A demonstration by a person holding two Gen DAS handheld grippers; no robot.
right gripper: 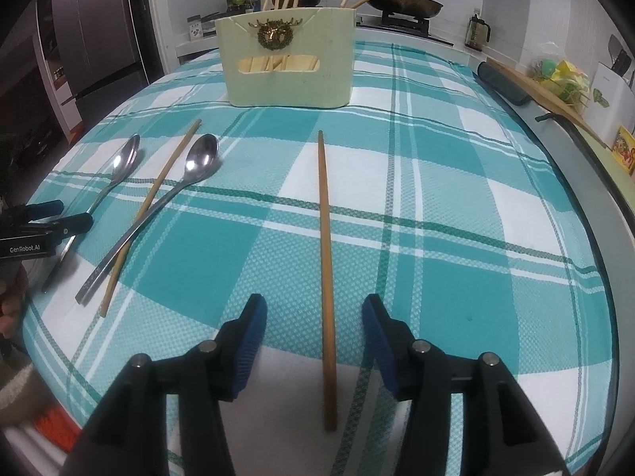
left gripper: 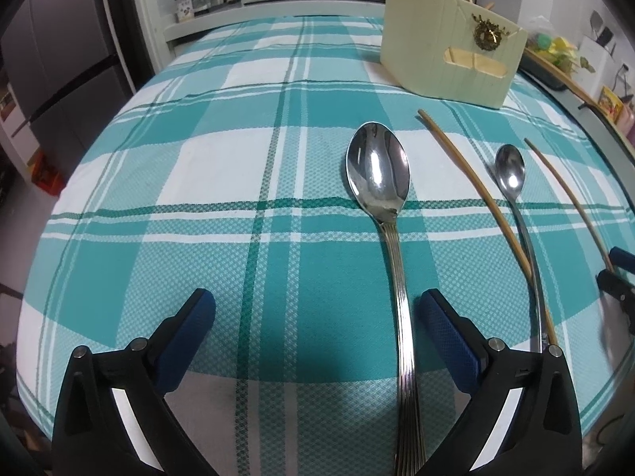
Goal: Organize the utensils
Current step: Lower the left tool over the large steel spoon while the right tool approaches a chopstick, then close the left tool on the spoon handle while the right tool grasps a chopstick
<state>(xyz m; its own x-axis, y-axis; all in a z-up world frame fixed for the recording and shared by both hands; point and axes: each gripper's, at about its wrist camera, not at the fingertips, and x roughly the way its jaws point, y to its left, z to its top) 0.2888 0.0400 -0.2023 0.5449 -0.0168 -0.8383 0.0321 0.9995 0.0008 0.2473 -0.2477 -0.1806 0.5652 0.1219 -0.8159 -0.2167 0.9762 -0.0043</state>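
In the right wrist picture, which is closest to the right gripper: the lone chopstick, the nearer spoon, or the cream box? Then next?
1. Lone chopstick: between the right gripper fingers.
2. Nearer spoon: ahead, left.
3. Cream box: farthest back, upright.

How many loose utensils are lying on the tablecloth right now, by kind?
Spoons: 2, a large spoon and a smaller spoon.
Chopsticks: 2, one chopstick between the spoons and one chopstick between the right gripper fingers.
Total: 4, not counting chopsticks in the holder.
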